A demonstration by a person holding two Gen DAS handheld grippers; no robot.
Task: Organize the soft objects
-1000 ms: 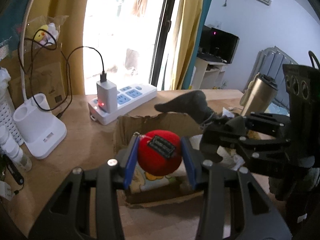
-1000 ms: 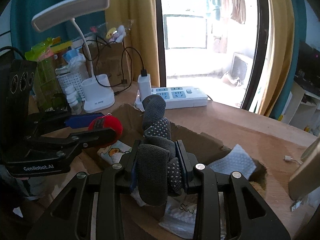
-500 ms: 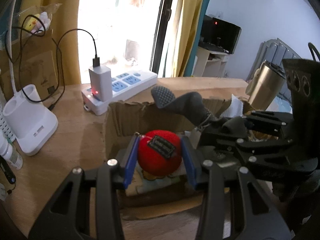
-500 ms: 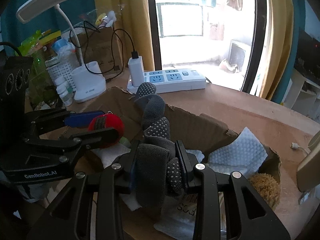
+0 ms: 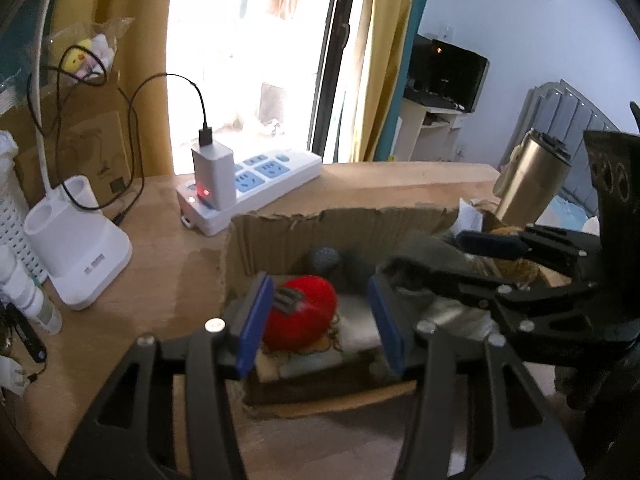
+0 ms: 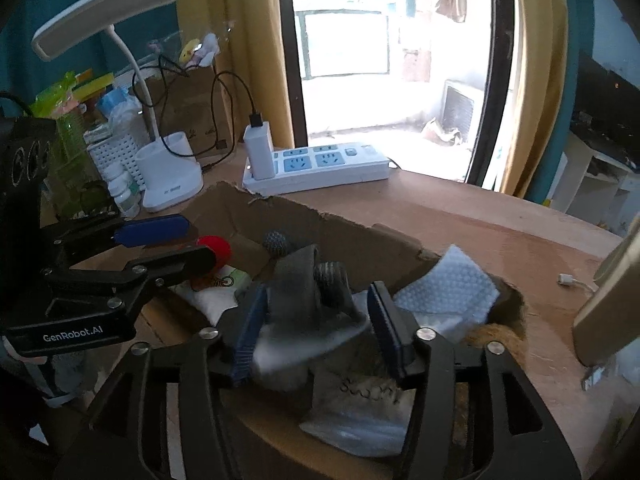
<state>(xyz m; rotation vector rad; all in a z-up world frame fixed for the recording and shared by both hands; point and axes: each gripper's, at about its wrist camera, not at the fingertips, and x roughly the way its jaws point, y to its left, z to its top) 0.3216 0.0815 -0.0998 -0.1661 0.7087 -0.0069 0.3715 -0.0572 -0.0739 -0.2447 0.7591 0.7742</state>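
Left gripper (image 5: 320,316): its jaws have just been opening and now stand apart. The red plush ball (image 5: 302,312) is between them, touching the left blue pad only; a clear gap shows at the right pad, so I judge it released.

Right gripper (image 6: 316,324): its jaws also have just been opening. The grey grip-dot sock (image 6: 304,280) lies loose between the pads, slumped toward the left one and not squeezed.

Place of the soft things: both are inside the cardboard box (image 5: 344,224), at the centre of each frame. The ball rests on a printed cloth at the box bottom, and the sock lies over white packets.

Done so far: it seems two soft objects are delivered into the box, where a white textured wipe (image 6: 448,284) and a brown fuzzy thing (image 6: 500,332) already lie at the right.

Left to do: withdraw both grippers. Whether more soft things wait outside the box, I cannot tell.

Only the left view shows: the ball with its dark label, the gap at the right pad, a steel tumbler (image 5: 528,180) at the right edge, and a television at the upper right.

Only the right view shows: the sock's whole folded shape, the wipe, the white desk lamp (image 6: 108,8) at the upper left and the bottles below it.

Both views show: the white power strip (image 6: 320,168) with its charger, just behind the box.
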